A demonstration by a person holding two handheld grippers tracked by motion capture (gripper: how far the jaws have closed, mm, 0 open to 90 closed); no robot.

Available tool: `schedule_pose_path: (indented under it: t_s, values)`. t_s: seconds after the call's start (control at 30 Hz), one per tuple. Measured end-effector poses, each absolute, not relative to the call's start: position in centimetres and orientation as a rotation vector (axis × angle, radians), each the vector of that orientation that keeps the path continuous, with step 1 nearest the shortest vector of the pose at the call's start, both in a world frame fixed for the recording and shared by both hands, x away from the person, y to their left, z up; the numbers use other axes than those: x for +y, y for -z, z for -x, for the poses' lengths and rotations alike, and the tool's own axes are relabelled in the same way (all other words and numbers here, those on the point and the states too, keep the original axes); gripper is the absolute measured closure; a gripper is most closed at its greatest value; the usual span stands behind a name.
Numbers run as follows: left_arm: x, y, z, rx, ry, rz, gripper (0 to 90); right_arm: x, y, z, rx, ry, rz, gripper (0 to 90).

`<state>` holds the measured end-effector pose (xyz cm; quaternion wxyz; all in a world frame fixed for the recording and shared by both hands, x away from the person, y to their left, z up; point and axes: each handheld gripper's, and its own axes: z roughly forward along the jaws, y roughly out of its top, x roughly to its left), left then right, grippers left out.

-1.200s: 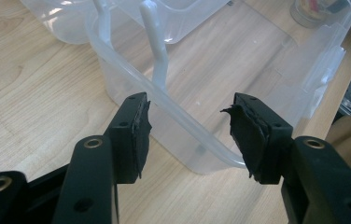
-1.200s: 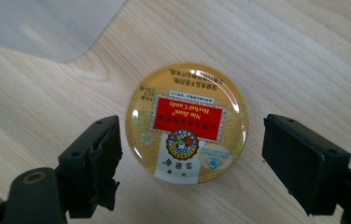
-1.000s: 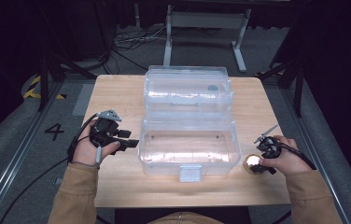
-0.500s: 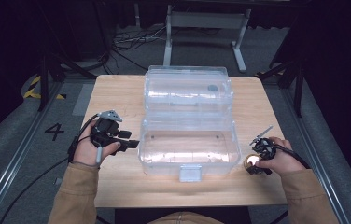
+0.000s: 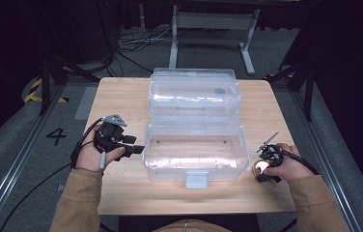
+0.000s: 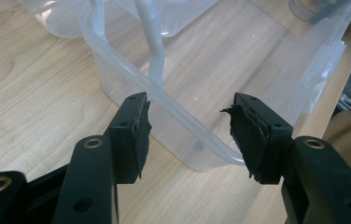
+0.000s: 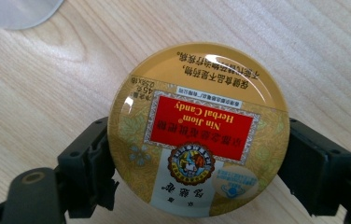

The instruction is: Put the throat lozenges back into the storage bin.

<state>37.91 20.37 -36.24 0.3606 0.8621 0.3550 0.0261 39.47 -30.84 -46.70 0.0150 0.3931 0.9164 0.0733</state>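
At the table's near right corner, the right gripper (image 7: 197, 154) clamps a round candy tin (image 7: 198, 128) across its rim — rigid, light, its glossy lid probably slippery, so the rim is the surest hold. The left gripper (image 6: 187, 133), jaws wide and empty, faces the clear box (image 5: 195, 151). The tin's underside and contents stay hidden.

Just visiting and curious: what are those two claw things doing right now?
Left gripper: open, holding nothing, beside the clear box.
Right gripper: closed on the candy tin.
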Motion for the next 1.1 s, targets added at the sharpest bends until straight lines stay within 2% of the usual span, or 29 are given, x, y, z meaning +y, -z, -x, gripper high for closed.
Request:
schedule_pose_path:
  t_s: [1.1]
  values:
    - [20.6,36.4,-37.8,0.925,-0.064,-2.223,47.7,-31.7,42.3,-38.8,2.785,-0.453,-1.225,20.1]
